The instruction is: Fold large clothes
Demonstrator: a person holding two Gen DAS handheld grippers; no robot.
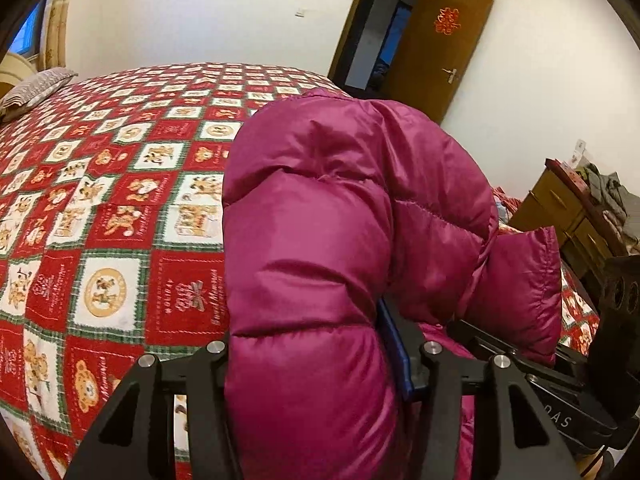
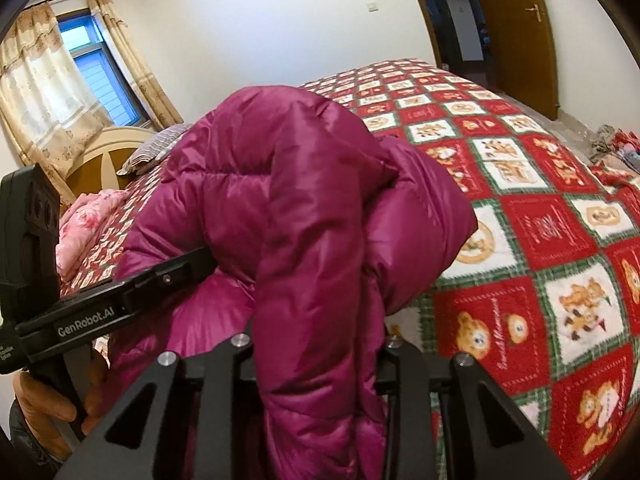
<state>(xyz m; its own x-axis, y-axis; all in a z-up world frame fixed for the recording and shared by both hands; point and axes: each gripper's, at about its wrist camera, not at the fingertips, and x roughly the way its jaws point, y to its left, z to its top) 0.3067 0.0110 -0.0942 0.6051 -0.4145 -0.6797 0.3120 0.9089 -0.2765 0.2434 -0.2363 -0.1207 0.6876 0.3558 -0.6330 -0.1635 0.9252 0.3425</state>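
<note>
A magenta puffer jacket (image 1: 340, 200) is bunched up and held above the red teddy-bear quilt (image 1: 120, 240) of the bed. My left gripper (image 1: 312, 340) is shut on a thick fold of it; the padding bulges out between the jaws, and one blue finger pad (image 1: 394, 356) shows at the right. In the right wrist view my right gripper (image 2: 320, 320) is shut on another fold of the jacket (image 2: 280, 200), which hides its fingertips. The left gripper (image 2: 192, 264) reaches into the jacket from the left there. The two grippers are close together.
The quilt (image 2: 540, 240) covers the whole bed. At its head are a striped pillow (image 1: 36, 88), a pink blanket (image 2: 84, 224) and a cream headboard (image 2: 104, 152). A brown door (image 1: 440, 48) stands open. A wooden cabinet (image 1: 560, 208) stands beside the bed. A hand (image 2: 48, 400) holds the left gripper.
</note>
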